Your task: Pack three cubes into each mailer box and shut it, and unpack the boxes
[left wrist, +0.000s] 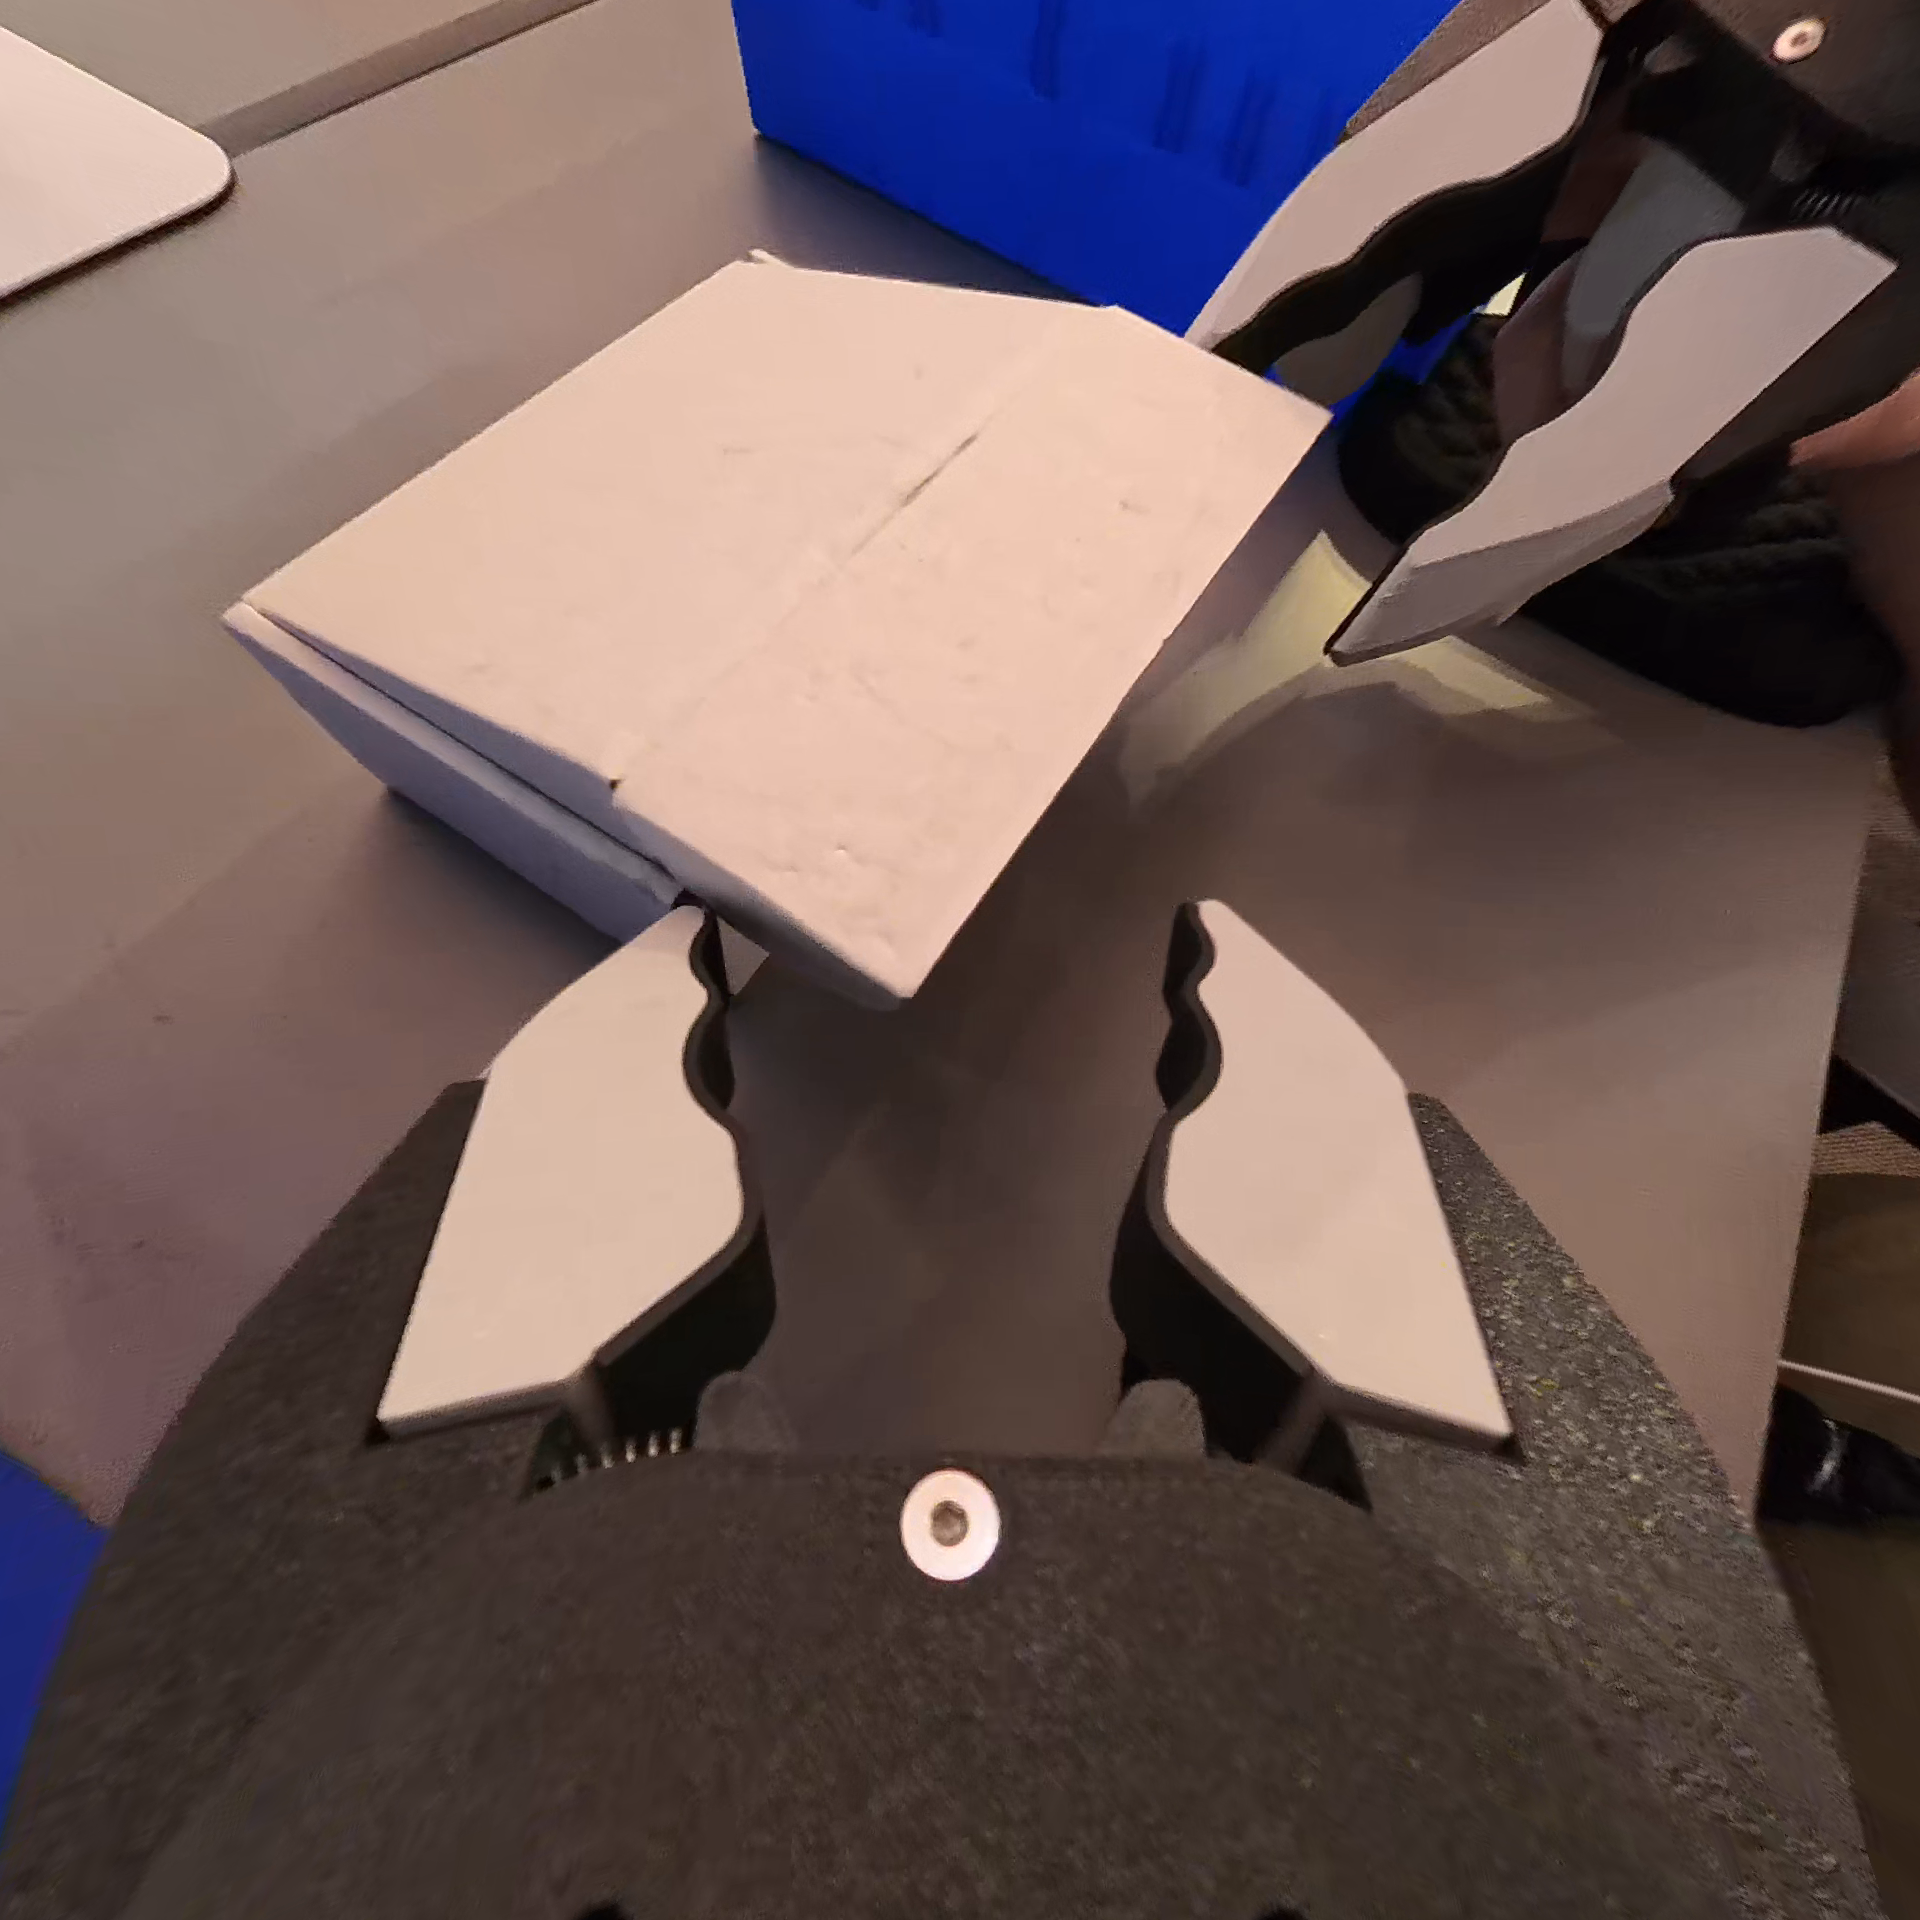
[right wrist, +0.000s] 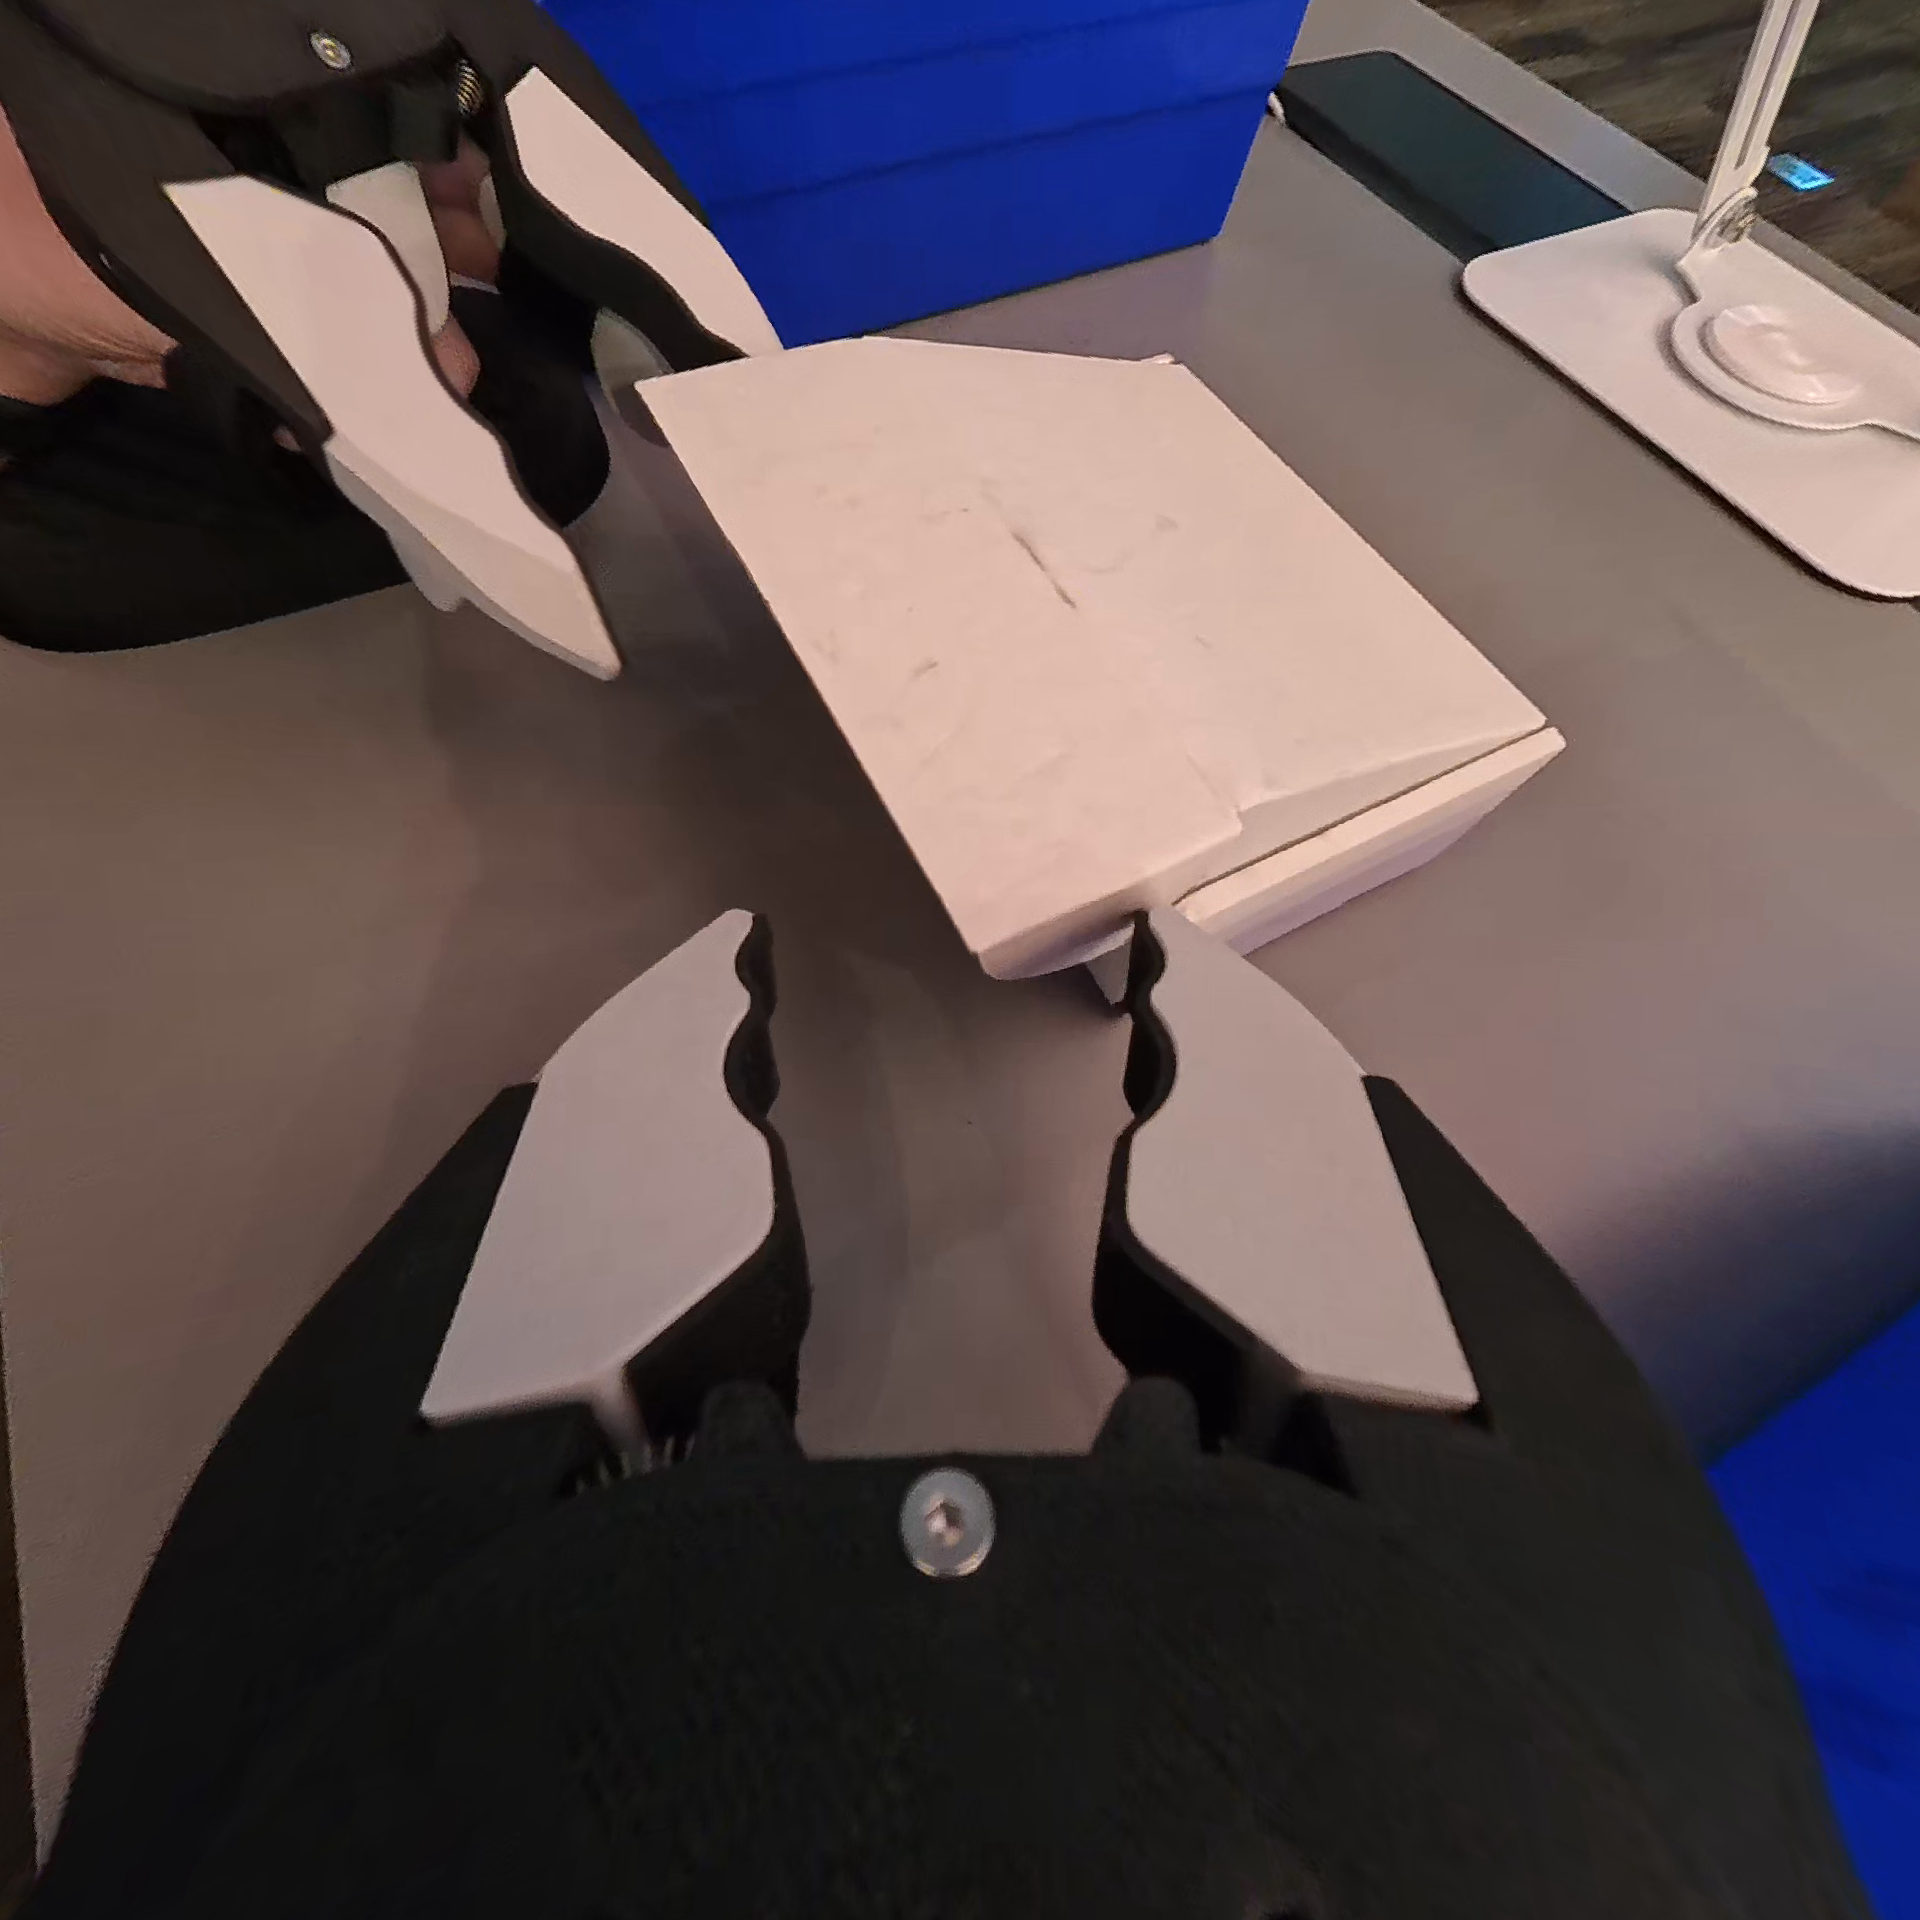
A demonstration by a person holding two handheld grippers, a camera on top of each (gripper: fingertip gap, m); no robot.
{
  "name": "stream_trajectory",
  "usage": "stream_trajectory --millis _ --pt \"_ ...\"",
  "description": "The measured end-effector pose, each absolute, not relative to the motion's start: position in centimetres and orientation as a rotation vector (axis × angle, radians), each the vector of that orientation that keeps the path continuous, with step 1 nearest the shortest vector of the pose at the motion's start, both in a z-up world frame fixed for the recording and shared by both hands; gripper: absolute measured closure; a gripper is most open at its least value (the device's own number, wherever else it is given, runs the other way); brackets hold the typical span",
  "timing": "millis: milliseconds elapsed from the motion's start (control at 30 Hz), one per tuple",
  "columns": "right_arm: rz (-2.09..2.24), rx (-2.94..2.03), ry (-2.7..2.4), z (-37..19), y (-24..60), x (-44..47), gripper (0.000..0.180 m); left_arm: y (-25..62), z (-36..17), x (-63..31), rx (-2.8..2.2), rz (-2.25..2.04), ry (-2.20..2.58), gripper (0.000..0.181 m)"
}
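Observation:
A white mailer box (left wrist: 748, 623) lies on the dark table, and it also shows in the right wrist view (right wrist: 1091, 644). Its lid is tilted up on one side, low at the far end and raised toward both grippers. The inside is hidden and no cubes are in view. My left gripper (left wrist: 945, 935) is open and empty; its left fingertip is right at the box's near corner, under the lid edge. My right gripper (right wrist: 945, 935) is open and empty; its right fingertip is at the other near corner. Each gripper also shows in the other's view, open: right (left wrist: 1288, 488), left (right wrist: 675, 499).
A blue bin (left wrist: 1039, 156) stands just behind the box, and it also shows in the right wrist view (right wrist: 935, 156). A white lamp base (right wrist: 1714, 384) sits on the table to the right of the box. A dark flat slab (right wrist: 1434, 156) lies beside the bin. A person's hand (right wrist: 62, 312) holds the left gripper. From the left gripper's tips to the white lamp base (right wrist: 1714, 384) is close to 35 cm.

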State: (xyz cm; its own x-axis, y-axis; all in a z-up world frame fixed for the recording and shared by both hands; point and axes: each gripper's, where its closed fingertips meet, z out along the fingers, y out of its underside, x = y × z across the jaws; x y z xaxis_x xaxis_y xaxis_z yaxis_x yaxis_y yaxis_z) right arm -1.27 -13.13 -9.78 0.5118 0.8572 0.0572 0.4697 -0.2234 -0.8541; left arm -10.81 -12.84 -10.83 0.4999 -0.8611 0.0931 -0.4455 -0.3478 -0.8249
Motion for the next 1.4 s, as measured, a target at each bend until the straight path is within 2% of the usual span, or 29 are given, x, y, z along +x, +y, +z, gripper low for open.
stream_trajectory --millis 300,500,567,833,1100,1400 --pt "0.817 -1.892 -0.953 -8.3 -13.2 -0.9 0.108 -13.8 -9.2 -10.4 -1.976 -0.959 0.976 0.092" --pt "1.154 -1.897 -0.771 -6.5 -13.1 -0.7 0.108 -13.1 -8.2 -10.5 -1.998 -1.118 0.861 0.099" --pt "1.204 -1.892 -0.705 -6.0 -12.7 -0.5 0.113 -12.9 -7.9 -10.6 -2.005 -1.151 0.828 0.105" --pt "1.272 -1.956 -0.596 -6.5 -12.3 -0.6 0.119 -12.7 -7.7 -10.3 -2.016 -1.219 0.759 0.098" --pt "1.208 -2.006 -0.481 -7.3 -10.9 0.1 0.147 -11.6 -7.8 -10.5 -2.045 -1.253 0.599 0.115" --pt "1.165 -2.07 -0.515 -8.6 -11.8 -0.1 0.147 -11.6 -8.4 -10.3 -2.094 -1.138 0.557 0.124"
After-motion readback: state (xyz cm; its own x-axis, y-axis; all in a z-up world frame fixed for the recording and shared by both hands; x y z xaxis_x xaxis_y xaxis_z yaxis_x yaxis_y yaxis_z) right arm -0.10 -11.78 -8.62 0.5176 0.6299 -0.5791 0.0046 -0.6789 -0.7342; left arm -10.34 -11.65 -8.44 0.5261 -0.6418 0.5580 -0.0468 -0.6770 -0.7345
